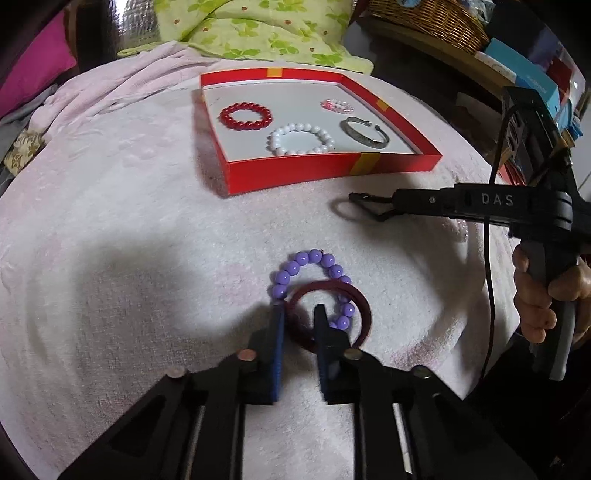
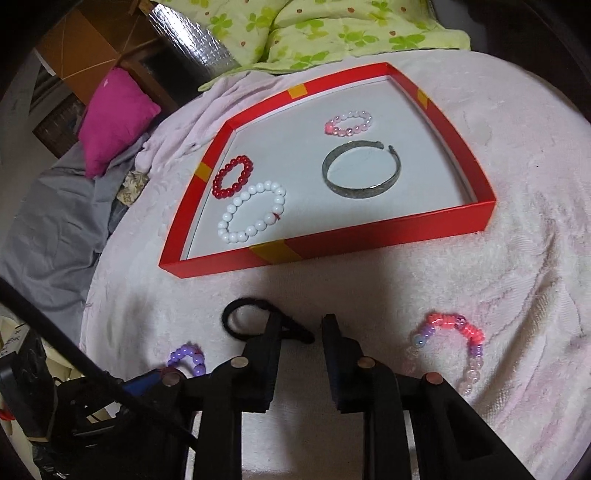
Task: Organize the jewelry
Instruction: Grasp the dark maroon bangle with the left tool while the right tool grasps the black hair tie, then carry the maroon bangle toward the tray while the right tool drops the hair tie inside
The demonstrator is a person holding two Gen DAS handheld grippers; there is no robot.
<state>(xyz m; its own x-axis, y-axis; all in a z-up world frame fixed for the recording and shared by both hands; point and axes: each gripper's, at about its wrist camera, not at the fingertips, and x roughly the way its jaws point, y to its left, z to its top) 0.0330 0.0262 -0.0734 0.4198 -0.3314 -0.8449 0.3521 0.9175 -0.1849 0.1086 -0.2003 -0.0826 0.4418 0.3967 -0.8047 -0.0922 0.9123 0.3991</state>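
A purple bead bracelet (image 1: 295,267) and a dark red ring (image 1: 360,299) overlap on the pink towel. My left gripper (image 1: 299,314) is shut on the ring's left rim, one finger outside it and one inside. My right gripper (image 2: 301,321) is shut on a black hair tie (image 2: 236,314), whose loop bulges out to the left of the fingers. The red tray (image 2: 332,247) beyond holds a red bead bracelet (image 2: 232,177), a white one (image 2: 251,212), a pink one (image 2: 349,123) and a silver bangle (image 2: 360,170). A pink-and-lilac bead bracelet (image 2: 454,343) lies loose at the right.
A person's hand (image 1: 543,295) holds the right gripper's handle. A green patterned quilt (image 1: 258,29) lies behind the tray, and a wicker basket (image 1: 428,22) and boxes (image 1: 524,74) stand at the back right. A magenta cushion (image 2: 114,118) and grey cloth (image 2: 48,229) lie left.
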